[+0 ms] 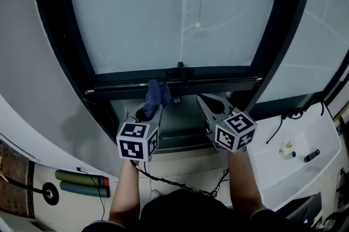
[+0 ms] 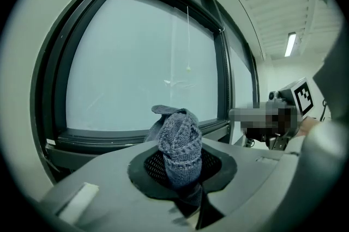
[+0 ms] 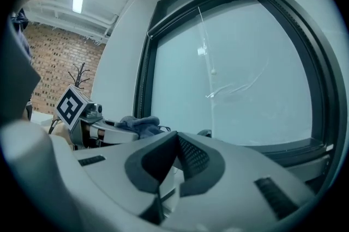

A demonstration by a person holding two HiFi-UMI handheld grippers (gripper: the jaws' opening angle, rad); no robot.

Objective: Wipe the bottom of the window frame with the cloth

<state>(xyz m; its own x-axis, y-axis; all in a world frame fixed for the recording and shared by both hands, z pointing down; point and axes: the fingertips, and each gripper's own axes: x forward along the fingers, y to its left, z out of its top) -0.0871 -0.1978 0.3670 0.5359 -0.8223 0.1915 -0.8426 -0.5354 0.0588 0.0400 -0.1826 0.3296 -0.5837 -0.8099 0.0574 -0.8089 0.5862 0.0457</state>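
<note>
Blue-grey knit cloth (image 1: 158,93), bunched upright and clamped in the left gripper (image 1: 155,105) fingers, held at the window frame bottom rail (image 1: 218,85), apparently ready for wiping; right gripper (image 1: 210,101) alongside, fingers together, empty.

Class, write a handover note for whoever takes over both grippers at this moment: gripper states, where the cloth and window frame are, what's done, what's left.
Left gripper: shut on the blue cloth, which stands bunched beyond the jaws.
Right gripper: shut, empty, beside the left one.
The cloth is close to the window frame's bottom rail; contact cannot be told.
Done: cloth in grip. Left: wipe along the bottom rail.
</note>
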